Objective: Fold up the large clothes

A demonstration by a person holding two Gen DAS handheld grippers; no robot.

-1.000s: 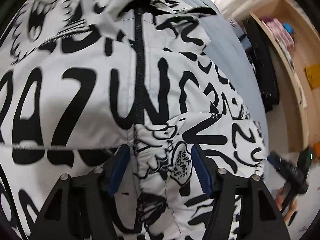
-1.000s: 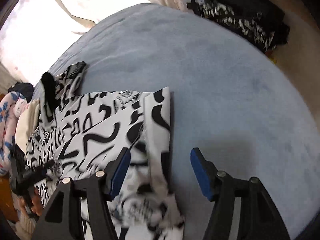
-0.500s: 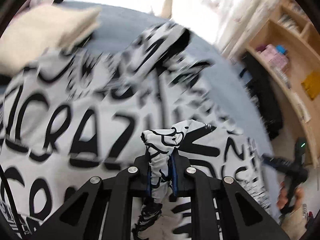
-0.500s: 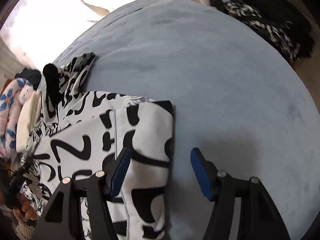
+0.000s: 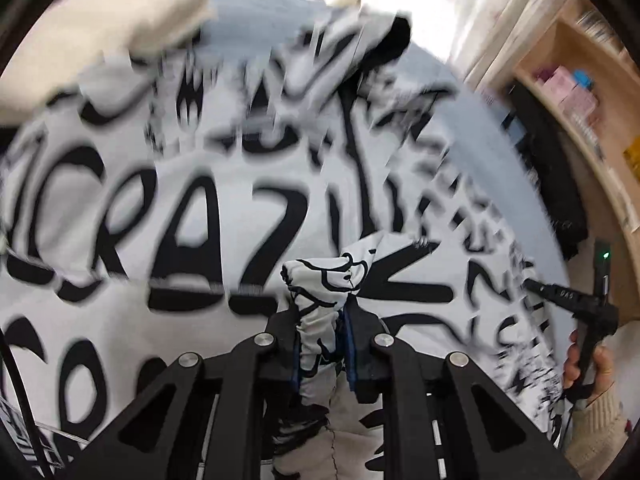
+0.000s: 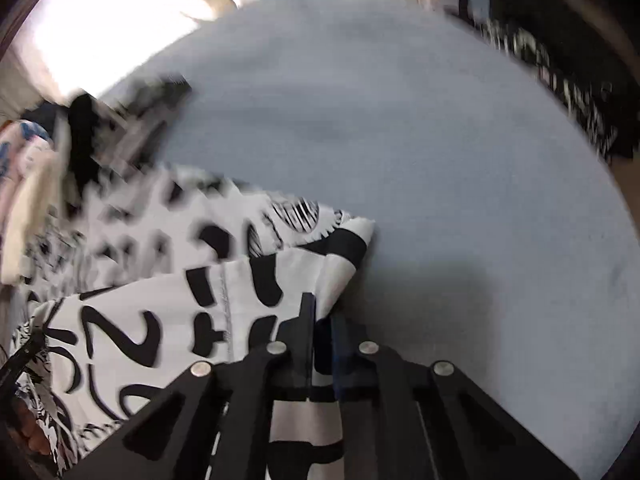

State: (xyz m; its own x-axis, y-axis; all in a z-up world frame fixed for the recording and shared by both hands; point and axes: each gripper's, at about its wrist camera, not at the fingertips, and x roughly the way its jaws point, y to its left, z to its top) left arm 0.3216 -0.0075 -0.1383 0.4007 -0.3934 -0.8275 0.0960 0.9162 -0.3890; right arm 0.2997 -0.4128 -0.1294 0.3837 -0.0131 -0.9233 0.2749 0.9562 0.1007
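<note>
Gripping was done at both ends: the left gripper (image 5: pixel 322 344) pinched a bunched hem fold of the printed jacket (image 5: pixel 208 208), spread on the grey bed (image 6: pixel 420 128). The right gripper (image 6: pixel 322 344), jaws just closed, clamped a corner (probably the sleeve's; blurred). Next, both should lift and carry the cloth over together.

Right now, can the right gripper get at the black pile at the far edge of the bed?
Probably not: the right gripper, jaws just closed, is shut on the printed jacket. The black pile lies across bare blue bed, nothing between, but a long way off.
</note>
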